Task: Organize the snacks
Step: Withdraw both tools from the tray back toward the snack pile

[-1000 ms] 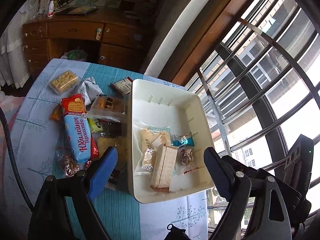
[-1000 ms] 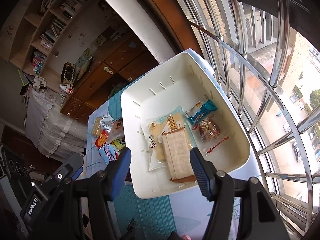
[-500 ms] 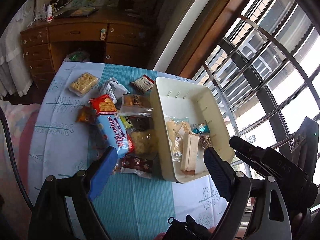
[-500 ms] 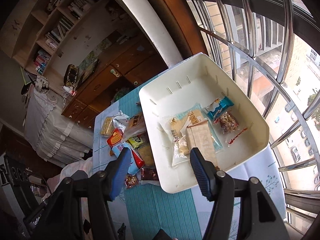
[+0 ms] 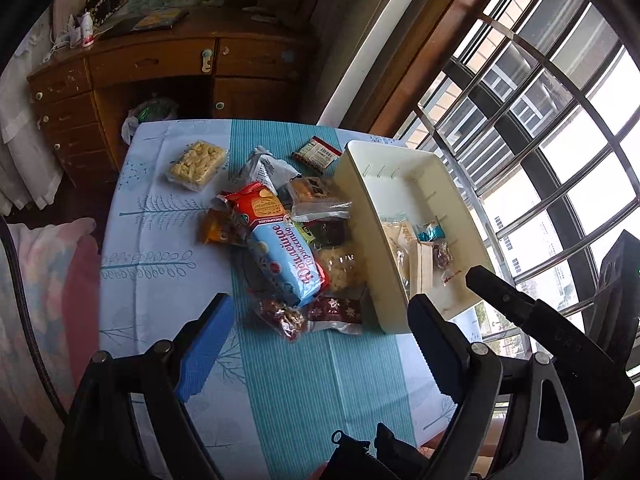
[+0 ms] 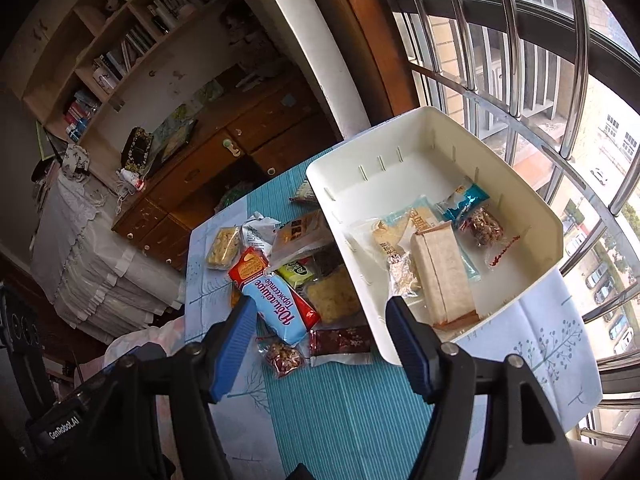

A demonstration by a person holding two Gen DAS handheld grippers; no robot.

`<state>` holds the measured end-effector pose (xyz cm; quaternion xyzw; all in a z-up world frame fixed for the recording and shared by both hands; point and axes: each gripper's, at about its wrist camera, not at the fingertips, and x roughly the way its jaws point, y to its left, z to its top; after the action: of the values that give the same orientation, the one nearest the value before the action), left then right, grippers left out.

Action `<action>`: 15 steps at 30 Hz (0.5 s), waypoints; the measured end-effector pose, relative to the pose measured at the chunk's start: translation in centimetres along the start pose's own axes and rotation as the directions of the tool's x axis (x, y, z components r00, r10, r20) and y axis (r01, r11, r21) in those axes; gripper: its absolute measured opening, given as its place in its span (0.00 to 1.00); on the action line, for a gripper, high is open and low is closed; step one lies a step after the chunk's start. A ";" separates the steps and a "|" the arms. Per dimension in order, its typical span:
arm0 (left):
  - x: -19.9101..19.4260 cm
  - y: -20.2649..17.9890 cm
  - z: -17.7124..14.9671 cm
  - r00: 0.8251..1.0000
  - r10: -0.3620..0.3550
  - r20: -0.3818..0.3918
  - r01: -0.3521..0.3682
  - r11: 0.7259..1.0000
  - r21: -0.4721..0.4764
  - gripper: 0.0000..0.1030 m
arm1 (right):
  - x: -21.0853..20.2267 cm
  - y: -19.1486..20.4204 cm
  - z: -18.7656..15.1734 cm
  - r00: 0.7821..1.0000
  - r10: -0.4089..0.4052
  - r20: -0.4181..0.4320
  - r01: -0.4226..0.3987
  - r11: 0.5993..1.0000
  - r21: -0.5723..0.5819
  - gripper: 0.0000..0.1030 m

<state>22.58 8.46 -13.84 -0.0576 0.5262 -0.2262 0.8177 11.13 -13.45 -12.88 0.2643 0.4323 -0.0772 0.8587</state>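
Snack pile (image 5: 288, 252) on desk (image 5: 160, 240), left of tray (image 5: 404, 168), beyond both jaws, untouched. Left gripper (image 5: 320, 344) jaws wide, empty. Right gripper (image 6: 320, 332) jaws opening, nothing between; tray (image 6: 440, 152) ahead-right.

Your surface (image 5: 160, 248) wears a pale-blue cloth with a teal striped band; on it sit the cream bin (image 5: 404, 168) and, just beside it, a heap of snack packets (image 5: 288, 256).

desk, shelves and barred window

a wooden desk (image 5: 160, 68) stands beyond the table; bookshelves (image 6: 100, 60) rise above it, window bars (image 6: 520, 40) to the right.
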 end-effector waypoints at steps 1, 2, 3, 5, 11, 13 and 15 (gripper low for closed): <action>0.0 0.4 0.1 1.000 -0.002 -0.007 0.002 1.000 0.007 0.85 | 0.1 0.3 -0.4 1.000 -0.006 0.003 0.006 1.000 -0.001 0.66; 0.1 0.7 0.2 1.000 -0.002 -0.014 0.003 1.000 0.013 0.85 | 0.2 0.7 -0.8 1.000 -0.011 0.008 0.011 1.000 -0.002 0.66; 0.2 1.1 0.3 1.000 -0.003 -0.021 0.003 1.000 0.019 0.85 | 0.3 1.1 -1.2 1.000 -0.016 0.013 0.016 1.000 -0.005 0.66; 0.6 1.7 0.6 0.999 0.005 -0.036 -0.004 1.000 0.030 0.85 | 0.5 1.7 -2.1 0.999 -0.032 0.023 0.032 0.999 -0.016 0.66; 1.9 3.0 1.7 0.996 0.056 -0.063 -0.053 0.997 0.050 0.85 | 1.1 3.1 -4.4 0.997 -0.061 0.041 0.064 0.995 -0.081 0.66; 2.3 3.3 2.1 0.995 0.063 -0.072 -0.060 0.997 0.038 0.85 | 1.3 3.6 -5.0 0.997 -0.069 0.039 0.073 0.991 -0.109 0.66; 2.8 3.7 2.5 0.994 0.066 -0.082 -0.064 0.998 0.023 0.85 | 1.5 4.1 -5.5 0.996 -0.080 0.043 0.085 0.985 -0.151 0.66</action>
<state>26.87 10.19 -16.28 -0.0230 0.5589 -0.2069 0.8027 9.69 -6.92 -15.19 0.1782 0.4317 -0.0843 0.8802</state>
